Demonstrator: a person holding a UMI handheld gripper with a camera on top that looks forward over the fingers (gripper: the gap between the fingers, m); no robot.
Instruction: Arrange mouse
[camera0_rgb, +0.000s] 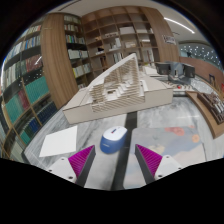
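Gripper (111, 160) sits lowest in view, fingers spread wide w/ a clear gap between them, holding nothing. Left pad (72, 163) and right pad (153, 160) both magenta/purple, triangular, tips pointing fwd over the table (170, 140).

Mouse (112, 139) lies on the pale marbled tabletop just ahead of the fingertips, roughly centred on the gap between them but not inside it; no contact w/ either pad. It's white on top w/ a blue body, looks to have a small reddish mark on the top, too small to read. It rests on its own, near the table's front edge.

Beyond the mouse, mid-table: a big white architectural model (118, 88), stepped and slatted, on a flat light base board that spreads across most of the table's width. Mouse is close to that board's front edge, apart from it.

Far right of table, past the model: dark objects (178, 71), prob. monitor or desk equipment, can't tell exactly. A wooden surface (212, 110) runs along the right side.

Background: wooden bookshelves (60, 50) full of books along the left wall and more shelving (120, 30) across the back.
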